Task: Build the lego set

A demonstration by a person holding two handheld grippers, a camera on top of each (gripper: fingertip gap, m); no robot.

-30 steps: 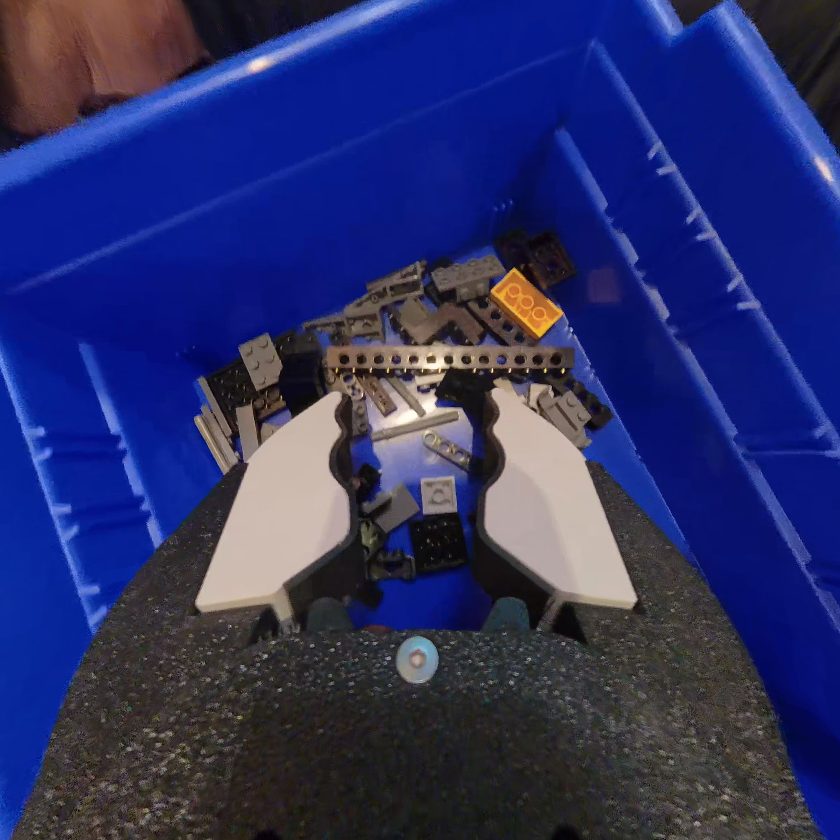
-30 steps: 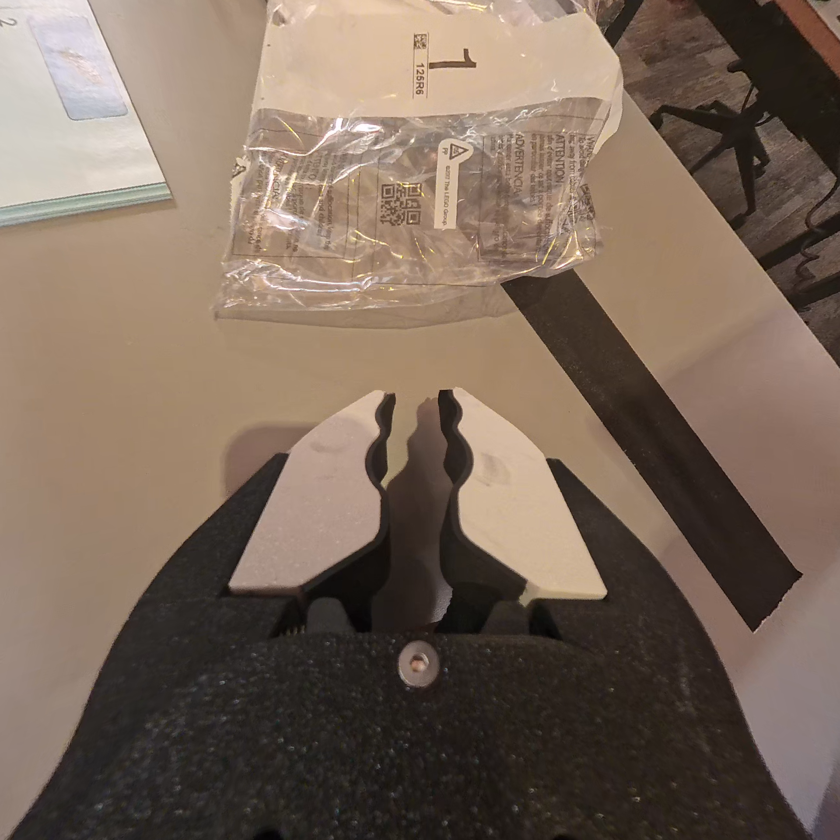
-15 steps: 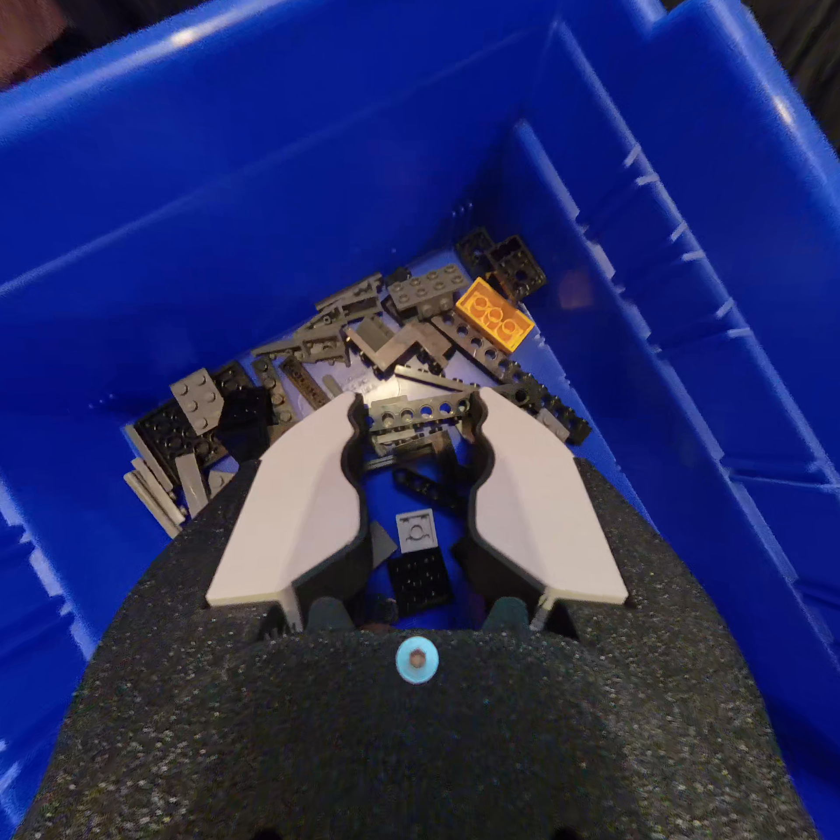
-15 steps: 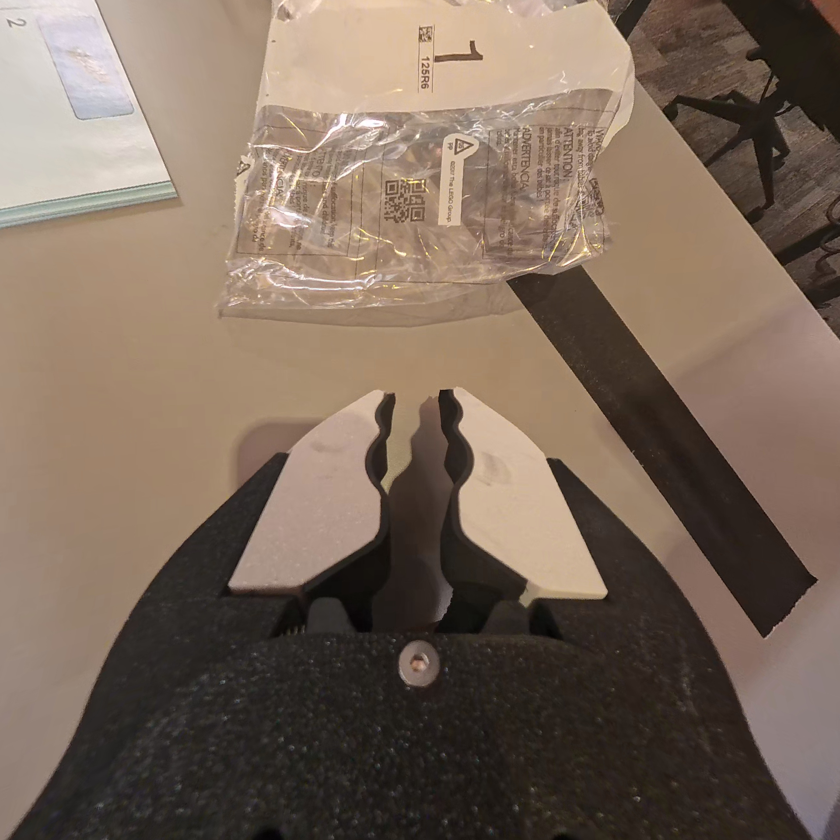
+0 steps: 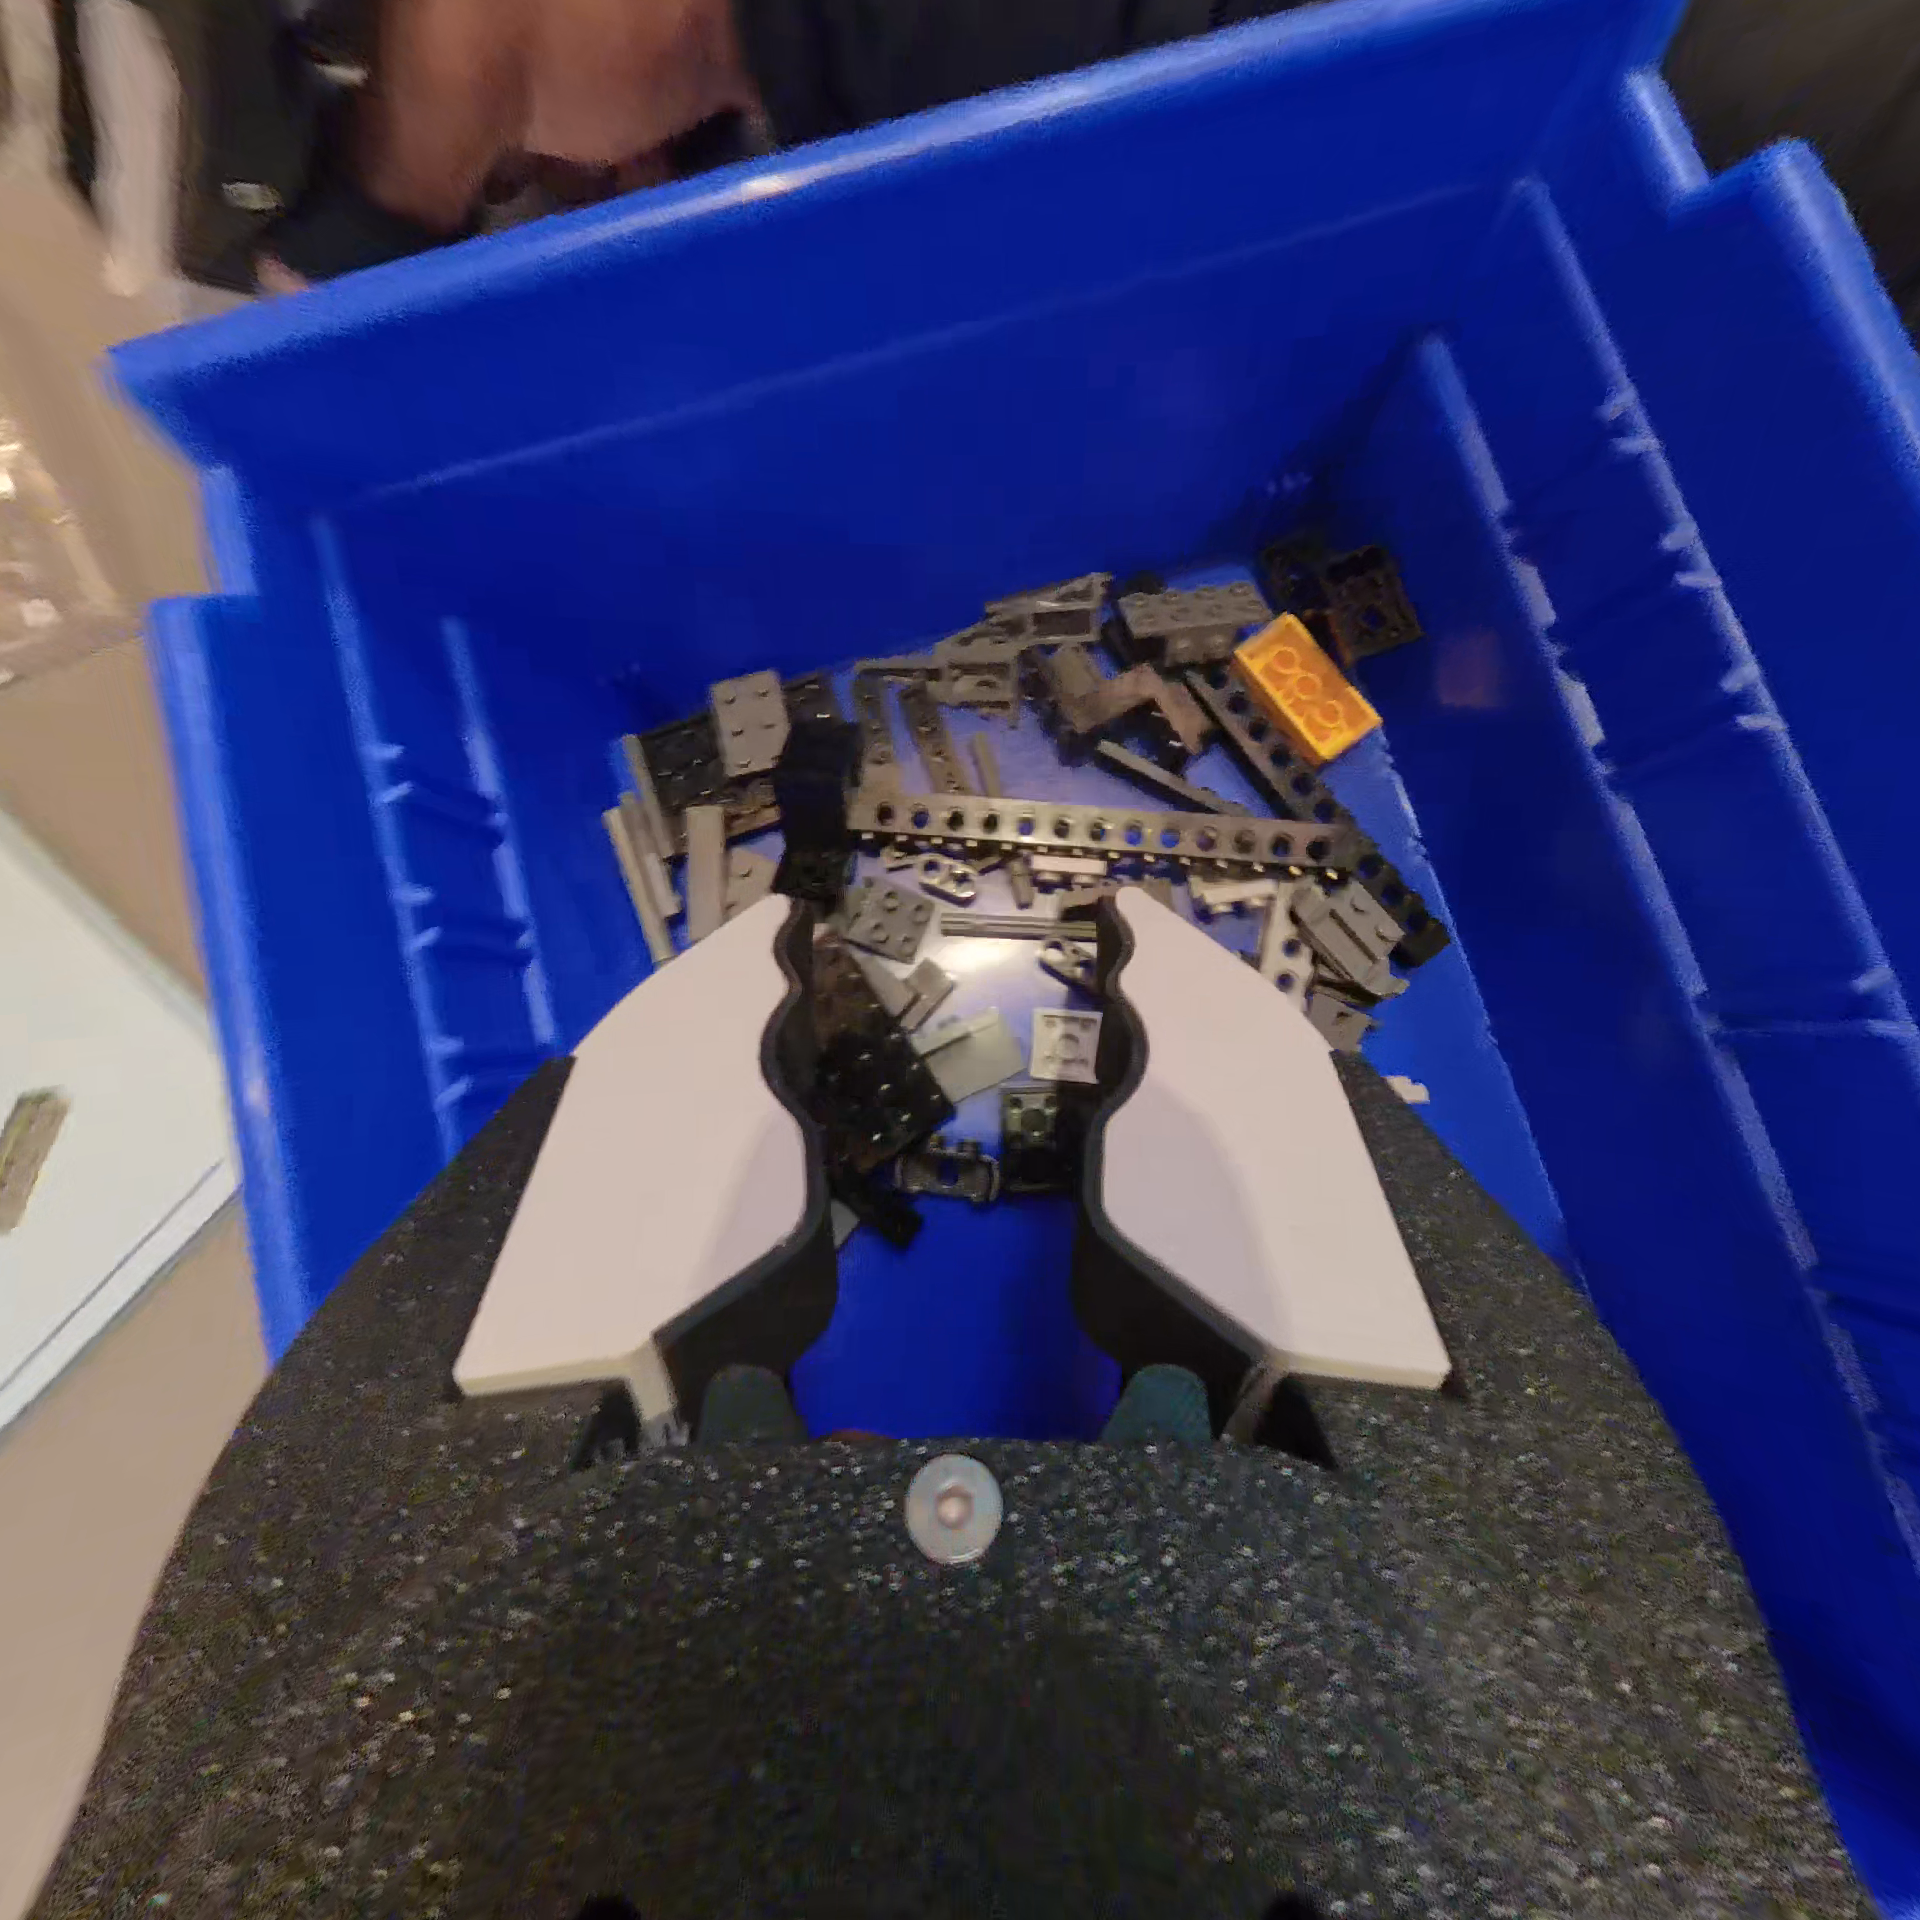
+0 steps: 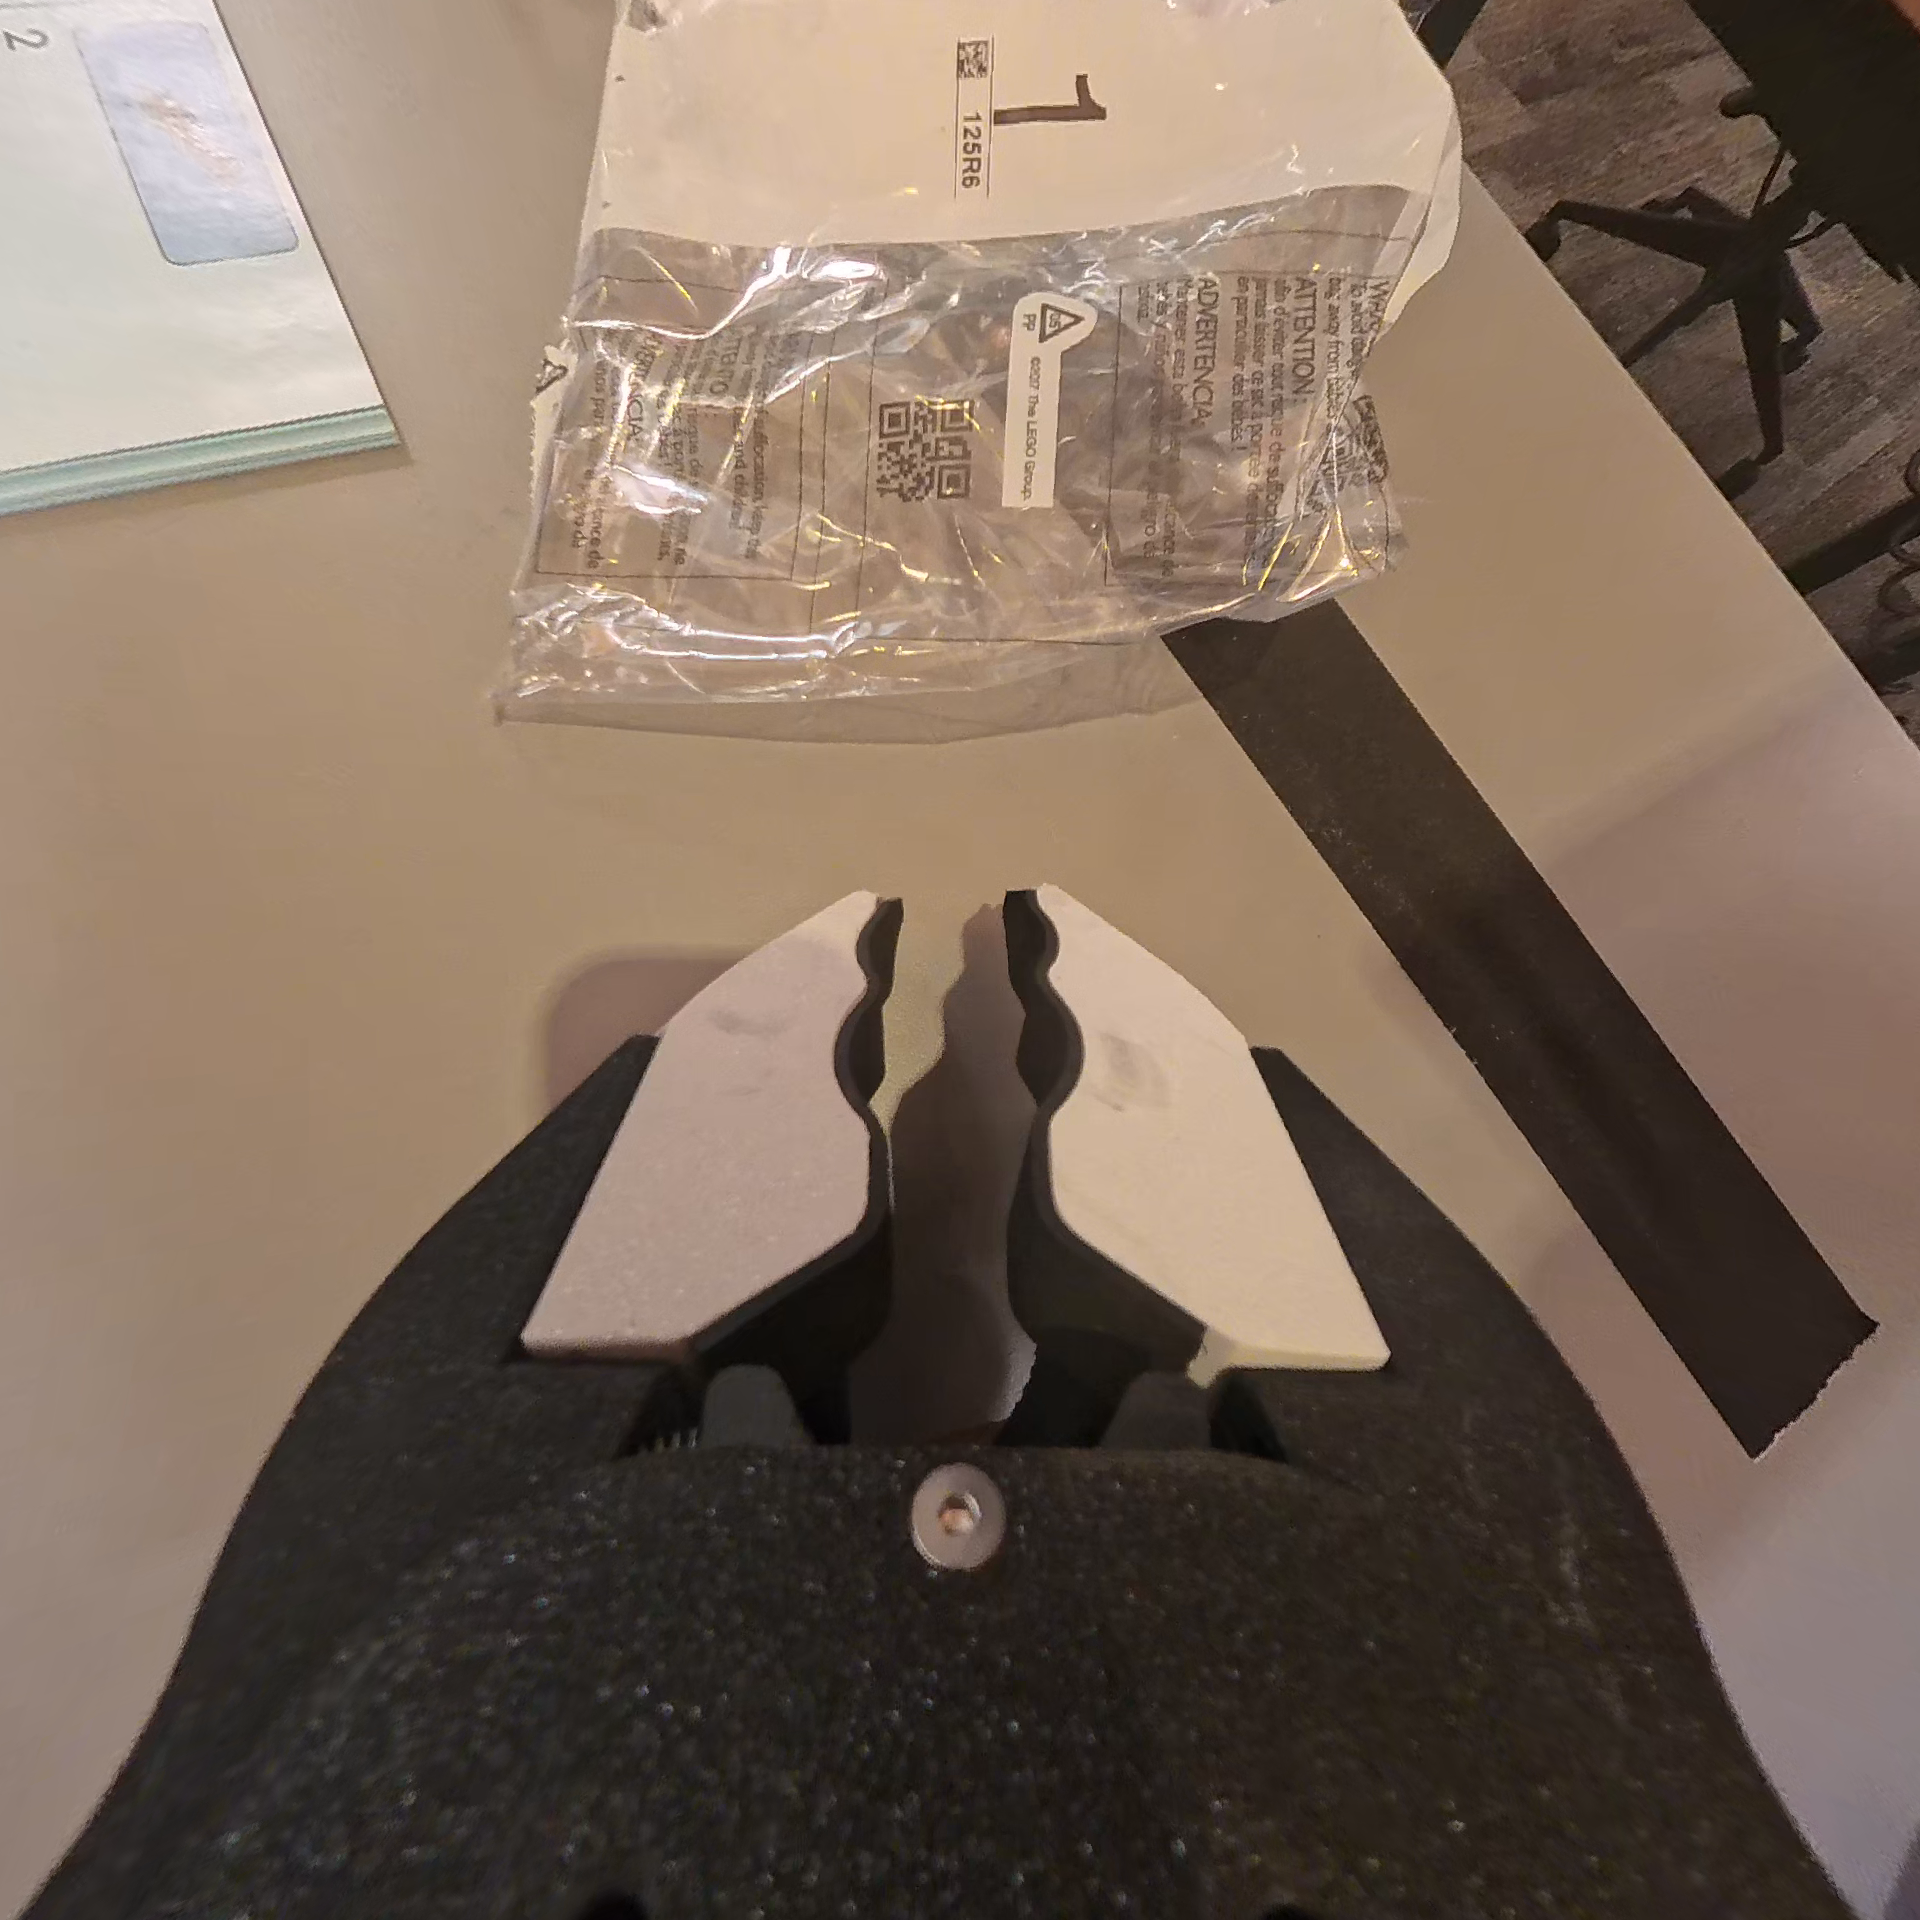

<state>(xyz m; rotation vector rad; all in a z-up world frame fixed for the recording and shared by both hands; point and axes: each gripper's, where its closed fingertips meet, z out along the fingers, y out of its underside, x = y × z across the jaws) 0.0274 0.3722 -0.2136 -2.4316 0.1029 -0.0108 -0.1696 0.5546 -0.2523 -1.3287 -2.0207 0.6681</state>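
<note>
Left wrist view, near first: found left gripper (image 5: 951, 914) wide open in lower centre of frame, nothing clamped. Saw loose bricks through the gap only: black studded plate (image 5: 873, 1081) close against the left pad, light grey square tile (image 5: 1065, 1042) by the right pad. Couldn't tell from the blur whether the left pad touched that plate or just hung above it, probably above. Spotted grey 2x2 plate (image 5: 885, 920) just past the left fingertip. Beyond the tips, noted long perforated beam (image 5: 1091, 831) lying crosswise over the pile. Farther up and right, logged orange brick (image 5: 1307, 698) beside black bricks in the far corner. Found all of it on the floor of the blue bin (image 5: 831, 395), walls filling most of the frame. Made out white sheet (image 5: 83, 1091) at left edge outside the bin, and a blurred person (image 5: 582, 104) along the top.

Right wrist view: found right gripper (image 6: 951, 909) open only a narrow slit, bare tan table (image 6: 260, 831) visible between the pads, nothing held. Saw crinkled clear plastic bag (image 6: 935, 436) lying ahead, well apart from the tips, upper centre. Noted black tape strip (image 6: 1507, 987) running diagonally from under the bag's right corner toward lower right. Logged pale booklet (image 6: 156, 260) in upper left, chair base (image 6: 1766, 239) off the table in upper right.
</note>
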